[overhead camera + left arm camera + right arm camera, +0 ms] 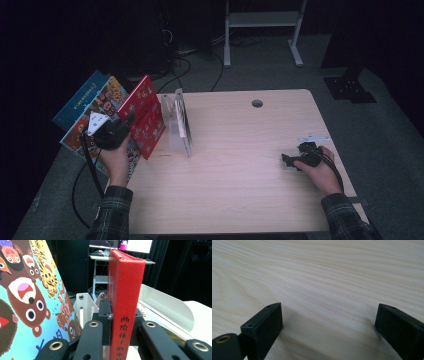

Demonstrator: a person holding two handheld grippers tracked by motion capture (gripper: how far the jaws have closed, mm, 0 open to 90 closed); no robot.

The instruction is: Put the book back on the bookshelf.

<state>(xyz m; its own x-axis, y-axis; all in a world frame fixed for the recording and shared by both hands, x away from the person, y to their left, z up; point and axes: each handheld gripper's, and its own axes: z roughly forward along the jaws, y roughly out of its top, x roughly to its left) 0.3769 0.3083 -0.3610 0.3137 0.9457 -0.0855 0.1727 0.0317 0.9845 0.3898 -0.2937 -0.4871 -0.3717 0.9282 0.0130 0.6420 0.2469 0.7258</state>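
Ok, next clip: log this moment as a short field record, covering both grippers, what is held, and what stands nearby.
left gripper: shut on the red book, fingers clamped on either side of its spine
red book: upright, at the table's left edge
picture book: cartoon animals on the cover, leaning left of the red book
white bookend: upright, just right of the red book
right gripper: open, holds nothing, low over the bare table

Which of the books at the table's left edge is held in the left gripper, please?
The red book: the left gripper clamps its spine, while the cartoon-animal book leans free beside it.
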